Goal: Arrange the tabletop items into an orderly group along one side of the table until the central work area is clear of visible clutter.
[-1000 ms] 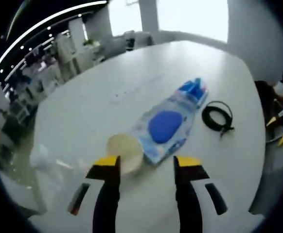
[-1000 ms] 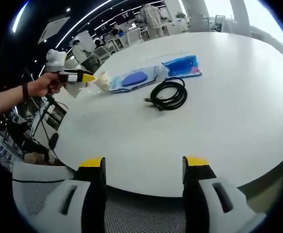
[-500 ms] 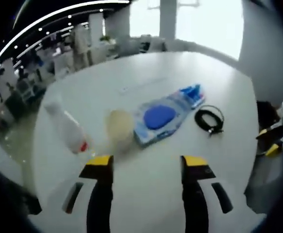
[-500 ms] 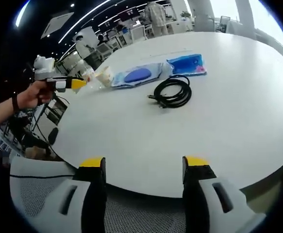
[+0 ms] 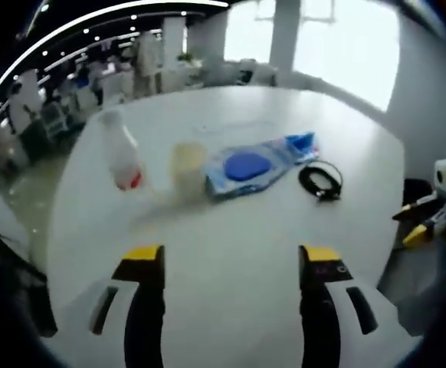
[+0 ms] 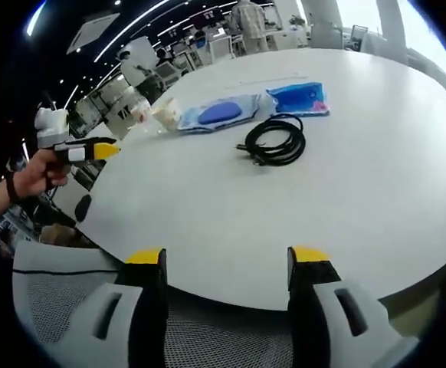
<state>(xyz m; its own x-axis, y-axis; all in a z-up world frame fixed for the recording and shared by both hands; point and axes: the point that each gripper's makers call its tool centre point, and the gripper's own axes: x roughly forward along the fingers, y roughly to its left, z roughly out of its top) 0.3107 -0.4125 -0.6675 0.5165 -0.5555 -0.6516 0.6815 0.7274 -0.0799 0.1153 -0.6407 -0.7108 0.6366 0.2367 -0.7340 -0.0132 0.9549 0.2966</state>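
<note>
- Both tongs, left [image 5: 232,264] and right [image 6: 224,264], are being held released, nothing gripped.
- Ahead of the left tongs, bottle [image 5: 122,159], cup [image 5: 188,168] and pouch [image 5: 247,165] are being lined up on the desk [image 5: 231,230].
- The cable [image 5: 319,181], beside the pouch, is judged still to be tidied.

no legible text, labels or numbers anywhere

1. A clear bottle [image 5: 121,157] with a red band stands upright on the table [image 5: 231,238], well ahead of the left fingers [image 5: 145,264].
2. A pale cup [image 5: 188,169] stands just beside it.
3. A blue-and-clear packet [image 5: 246,165] lies flat, touching the cup.
4. A coiled black cable [image 5: 320,180] lies near the packet's far end.
</note>
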